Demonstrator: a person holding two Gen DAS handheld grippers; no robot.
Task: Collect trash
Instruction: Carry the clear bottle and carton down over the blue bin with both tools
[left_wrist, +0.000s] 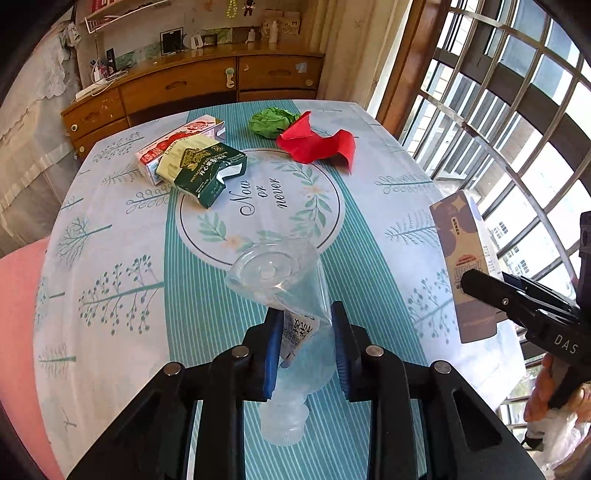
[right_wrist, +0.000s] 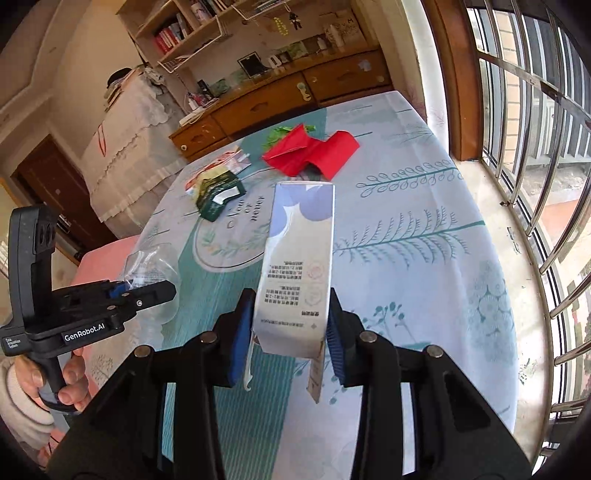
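Note:
My left gripper (left_wrist: 304, 325) is shut on a clear plastic bottle (left_wrist: 280, 280), squashed between the blue pads, base pointing away and neck hanging toward the camera, lifted above the tablecloth (left_wrist: 110, 229). My right gripper (right_wrist: 290, 321) is shut on a tall pale carton (right_wrist: 301, 251) held upright over the table; the same carton (left_wrist: 463, 258) shows at the right of the left wrist view. Lying on the table are a dark green snack box (left_wrist: 207, 173), a pink box (left_wrist: 177, 142), red paper (left_wrist: 317, 144) and a green crumpled wad (left_wrist: 271, 122).
A wooden sideboard (left_wrist: 177, 85) stands behind the table, a barred window (left_wrist: 517, 129) runs along the right. A pink seat (left_wrist: 18, 314) sits at the left edge. A hand (right_wrist: 66, 380) grips the left tool's handle.

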